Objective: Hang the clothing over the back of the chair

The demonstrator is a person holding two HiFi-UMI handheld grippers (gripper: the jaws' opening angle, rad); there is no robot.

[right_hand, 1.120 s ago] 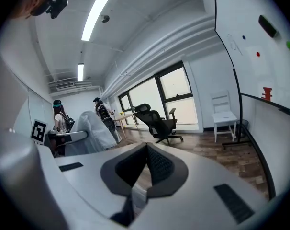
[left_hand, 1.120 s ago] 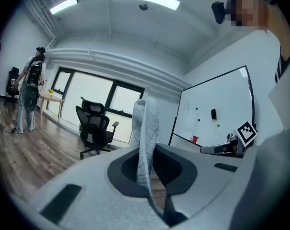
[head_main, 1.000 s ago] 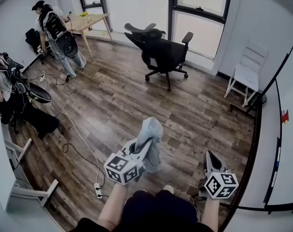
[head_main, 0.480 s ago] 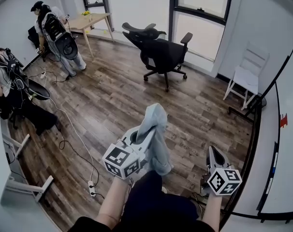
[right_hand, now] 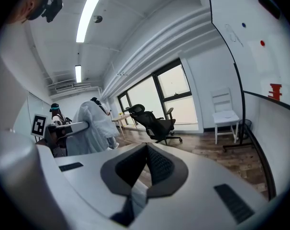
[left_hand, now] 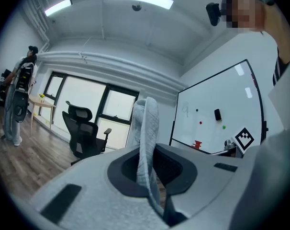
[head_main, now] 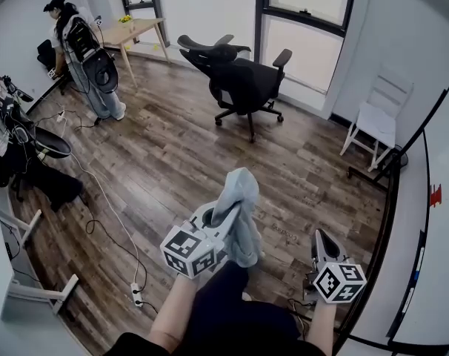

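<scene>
**Carrying the garment toward the chair.** Your left hand-held gripper (head_main: 223,219) is clamped tight on the grey clothing (head_main: 239,199). The clothing stands up out of the jaws as a narrow fold, its long axis roughly upright, and the loose end drapes down beside the gripper. Your right hand-held gripper (head_main: 321,239) is closed with nothing between its jaws, low at your right.

The black office chair (head_main: 239,80) stands at the far edge of the floor (head_main: 173,154), below the windows. It is well apart from both grippers and almost straight ahead of the garment. Its backrest is on the left side as you see it. The loaded left hand looks nearer to it, so the next move probably starts by closing that gap.
</scene>
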